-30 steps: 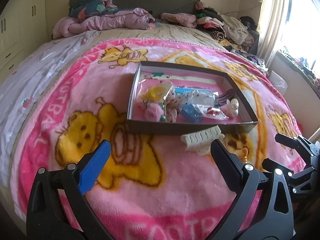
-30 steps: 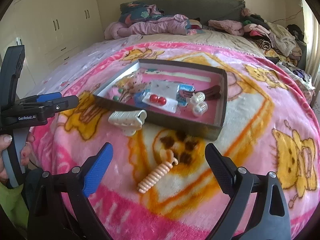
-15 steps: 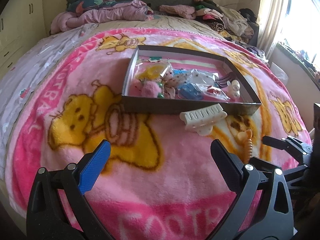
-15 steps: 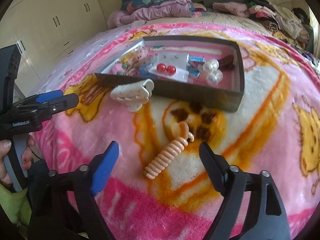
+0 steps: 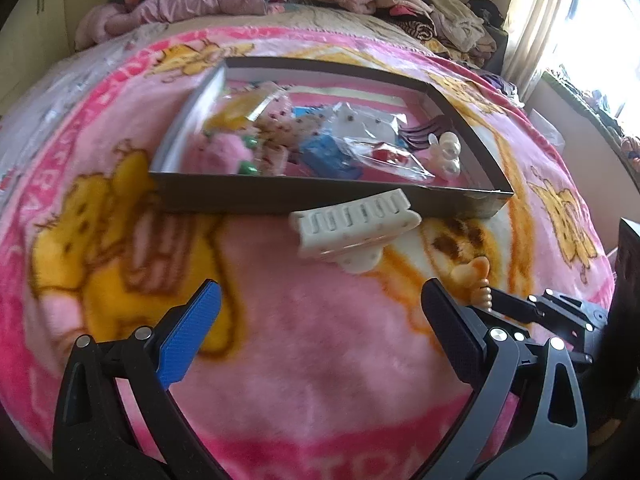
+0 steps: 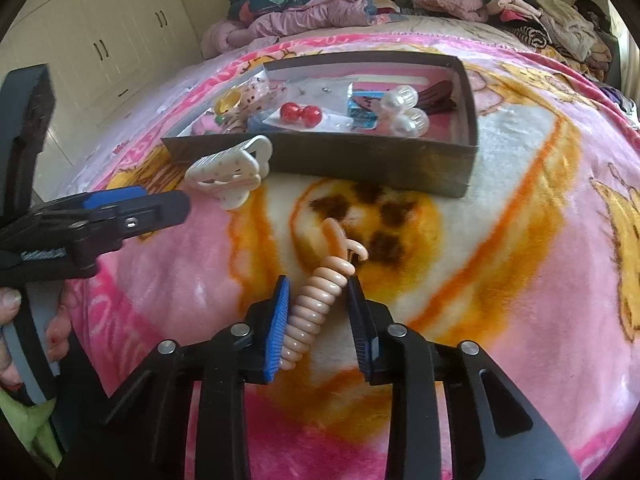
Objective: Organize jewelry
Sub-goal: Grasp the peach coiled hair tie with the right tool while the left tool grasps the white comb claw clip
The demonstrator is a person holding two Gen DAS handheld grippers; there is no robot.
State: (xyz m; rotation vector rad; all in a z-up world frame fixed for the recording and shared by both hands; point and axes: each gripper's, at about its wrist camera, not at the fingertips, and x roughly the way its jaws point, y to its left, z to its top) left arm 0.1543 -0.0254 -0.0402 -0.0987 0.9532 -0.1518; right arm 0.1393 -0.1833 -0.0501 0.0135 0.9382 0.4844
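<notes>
Partial pink letters "OTBA" along the edge of the pink blanket (image 5: 320, 360), bottom centre.

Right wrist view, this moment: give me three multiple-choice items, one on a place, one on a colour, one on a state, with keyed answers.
1. Where is the white claw clip?
A. in the tray
B. on the blanket, against the tray's near wall
C. in a gripper

2. What colour are the two round beads in the tray?
A. red
B. green
C. black

3. What lies between the right gripper jaws?
A. nothing
B. the claw clip
C. the peach spiral hair tie

Answers: 1 B, it lies outside the wall. 2 A, both red. 3 C, the jaws, just closing, flank the coil.
</notes>
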